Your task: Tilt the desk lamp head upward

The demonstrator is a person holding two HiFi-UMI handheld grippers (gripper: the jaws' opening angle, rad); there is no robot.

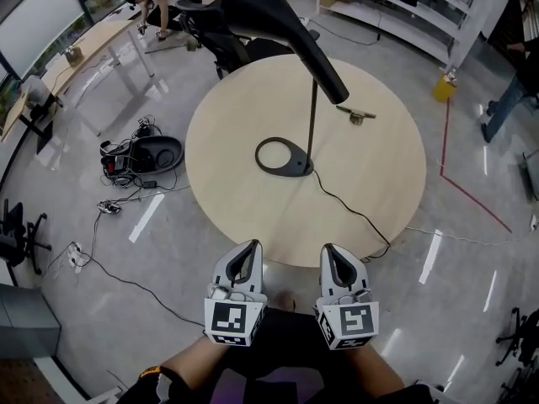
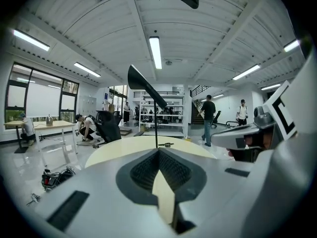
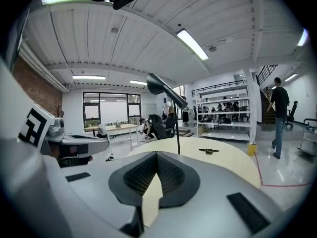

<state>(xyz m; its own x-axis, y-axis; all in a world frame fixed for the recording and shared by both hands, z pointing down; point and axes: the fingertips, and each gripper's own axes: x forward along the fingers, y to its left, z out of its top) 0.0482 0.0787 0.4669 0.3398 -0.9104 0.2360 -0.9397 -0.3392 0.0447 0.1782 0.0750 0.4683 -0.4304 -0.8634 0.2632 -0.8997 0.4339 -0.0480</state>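
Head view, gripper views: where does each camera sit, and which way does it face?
Head view: on the person's head, looking steeply down at the table and lamp; left gripper and right gripper show.
Left gripper view: on the left gripper, facing the lamp across the table; own shut jaws and the right gripper show.
Right gripper view: mirrored; the left gripper shows.
All share the lamp and table.

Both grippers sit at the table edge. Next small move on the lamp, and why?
Probably open the right gripper and reach toward the low end of the lamp head: this one and the left gripper are shut, empty, at the edge of the table, and the head slopes down.
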